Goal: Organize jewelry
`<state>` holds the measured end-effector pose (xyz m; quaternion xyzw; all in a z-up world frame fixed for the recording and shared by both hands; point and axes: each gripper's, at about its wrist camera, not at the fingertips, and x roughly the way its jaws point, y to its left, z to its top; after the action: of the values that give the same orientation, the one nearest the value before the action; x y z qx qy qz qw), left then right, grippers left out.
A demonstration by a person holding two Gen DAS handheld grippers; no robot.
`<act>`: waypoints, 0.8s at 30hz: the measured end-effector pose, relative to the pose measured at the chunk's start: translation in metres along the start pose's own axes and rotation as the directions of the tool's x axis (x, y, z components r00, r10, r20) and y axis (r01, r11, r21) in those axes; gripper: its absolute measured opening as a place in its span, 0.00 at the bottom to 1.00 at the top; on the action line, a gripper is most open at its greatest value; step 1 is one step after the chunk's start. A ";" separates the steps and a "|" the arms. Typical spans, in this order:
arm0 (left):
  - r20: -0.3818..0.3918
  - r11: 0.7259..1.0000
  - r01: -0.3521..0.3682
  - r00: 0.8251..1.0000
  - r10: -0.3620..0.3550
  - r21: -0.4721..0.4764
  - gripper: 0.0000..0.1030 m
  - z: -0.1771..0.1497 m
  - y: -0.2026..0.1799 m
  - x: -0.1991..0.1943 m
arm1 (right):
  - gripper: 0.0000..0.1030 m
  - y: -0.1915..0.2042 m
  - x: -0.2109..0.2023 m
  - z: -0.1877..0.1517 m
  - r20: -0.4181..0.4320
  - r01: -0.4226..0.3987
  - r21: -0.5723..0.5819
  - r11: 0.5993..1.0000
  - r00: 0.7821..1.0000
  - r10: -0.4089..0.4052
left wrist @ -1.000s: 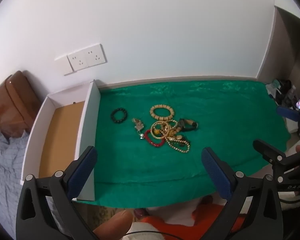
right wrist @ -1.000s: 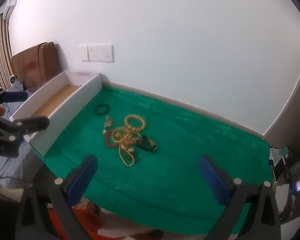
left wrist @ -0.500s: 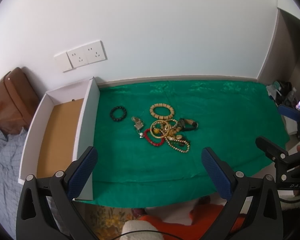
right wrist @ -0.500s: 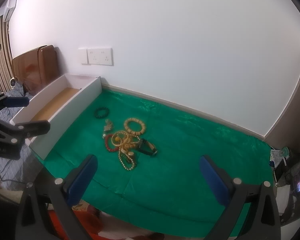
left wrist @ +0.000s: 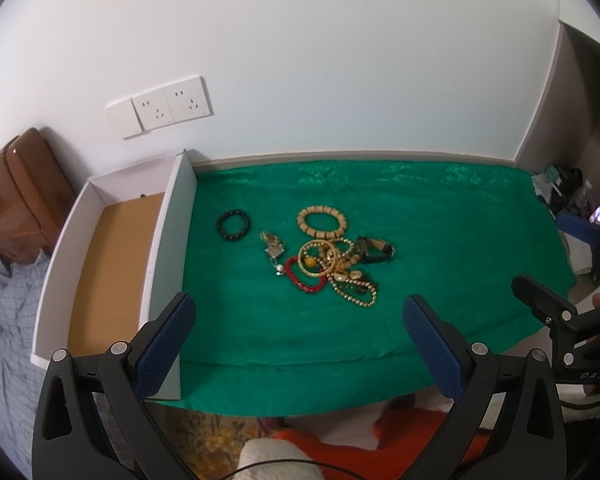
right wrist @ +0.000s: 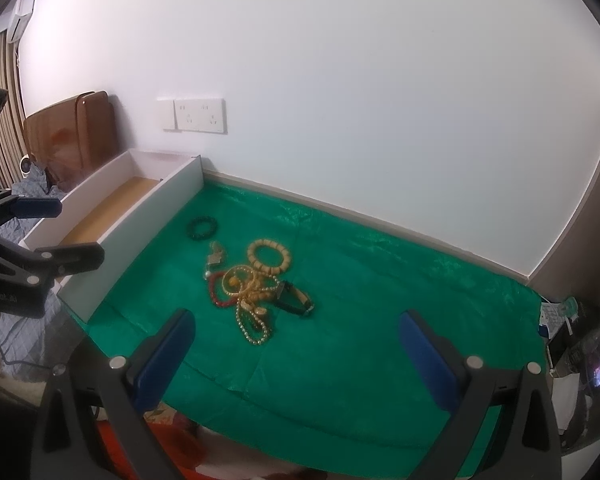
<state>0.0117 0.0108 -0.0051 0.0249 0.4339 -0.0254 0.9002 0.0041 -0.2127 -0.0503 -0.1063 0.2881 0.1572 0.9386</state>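
Observation:
A tangled heap of jewelry (left wrist: pixel 332 268) (right wrist: pixel 256 288) lies mid-cloth: gold chains, a red bead bracelet (left wrist: pixel 300 280), a wooden bead bracelet (left wrist: pixel 322 222) (right wrist: pixel 269 256) and a dark watch (left wrist: pixel 374 250) (right wrist: pixel 294 300). A black bead bracelet (left wrist: pixel 234 225) (right wrist: pixel 202 227) lies apart on the left, near a white box (left wrist: pixel 168 248) (right wrist: pixel 140 220) with a brown floor. My left gripper (left wrist: pixel 300 344) and right gripper (right wrist: pixel 296 354) hover open at the cloth's near edge, well short of the heap, holding nothing.
The green cloth (left wrist: pixel 440 240) covers the surface up to a white wall with sockets (left wrist: pixel 168 108). A brown headboard (left wrist: pixel 8 204) and grey bedding sit left of the box. Clutter (left wrist: pixel 560 188) sits past the cloth's right end. An orange sleeve (left wrist: pixel 340 448) shows below.
Both views have pulled back and tilted up slightly, so the jewelry and box sit a little lower and farther. Nothing on the cloth has moved.

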 end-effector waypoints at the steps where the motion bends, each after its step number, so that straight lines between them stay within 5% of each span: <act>1: -0.001 1.000 0.000 1.000 0.000 -0.001 1.00 0.000 0.000 0.001 | 1.00 0.000 0.000 0.000 -0.001 0.000 -0.001 1.000 1.000 0.000; 24: -0.017 1.000 0.005 1.000 -0.006 -0.014 1.00 0.002 0.003 0.003 | 1.00 0.005 -0.001 -0.003 0.000 -0.001 0.000 1.000 1.000 0.001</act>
<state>0.0151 0.0137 -0.0062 0.0175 0.4417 -0.0245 0.8967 0.0004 -0.2092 -0.0525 -0.1061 0.2883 0.1576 0.9385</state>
